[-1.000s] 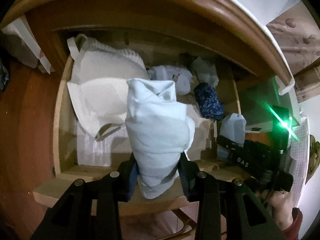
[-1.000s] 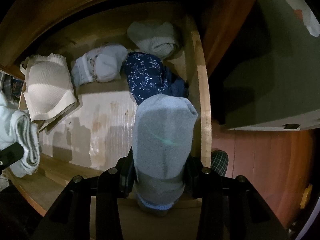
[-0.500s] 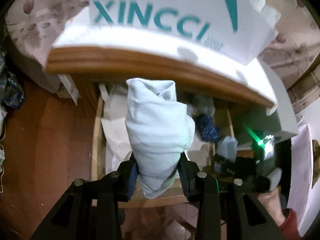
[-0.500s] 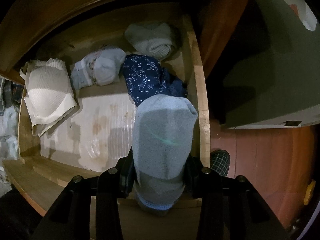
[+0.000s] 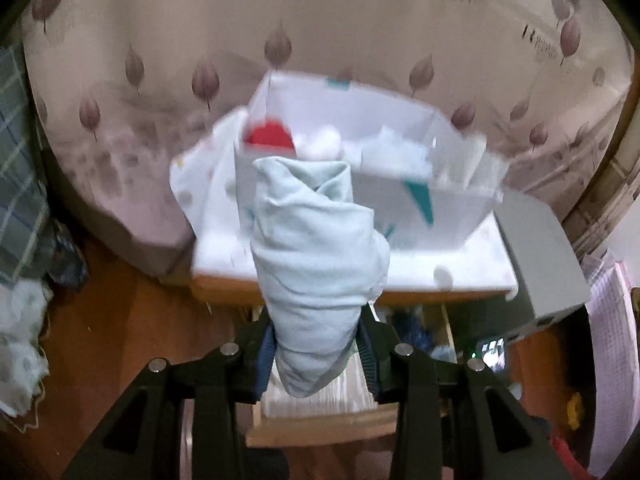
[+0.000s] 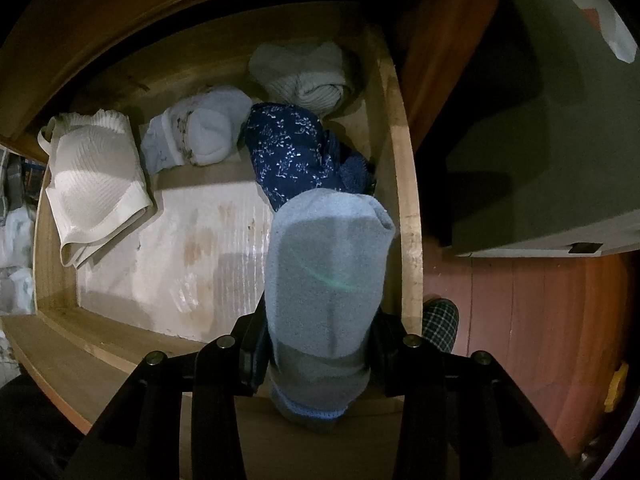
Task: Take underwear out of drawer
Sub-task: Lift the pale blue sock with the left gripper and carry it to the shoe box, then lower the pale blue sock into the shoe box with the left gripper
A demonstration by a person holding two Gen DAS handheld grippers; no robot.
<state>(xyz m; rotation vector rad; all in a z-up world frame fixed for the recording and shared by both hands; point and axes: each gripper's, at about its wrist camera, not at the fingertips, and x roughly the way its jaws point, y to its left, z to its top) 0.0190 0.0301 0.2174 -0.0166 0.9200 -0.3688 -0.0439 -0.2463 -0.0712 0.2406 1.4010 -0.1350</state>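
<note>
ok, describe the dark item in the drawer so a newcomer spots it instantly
Look into the open wooden drawer, along its right side wall. The navy bundle lies there, between a pale blue roll and a grey-white roll. It alone is dark, with a small white floral print.

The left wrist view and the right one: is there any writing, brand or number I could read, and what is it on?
None can be read.
White box: teal marks, too blurred to read.
Leaf-patterned fabric: dark print at upper right, too blurred.
Right wrist view: no text.
</note>
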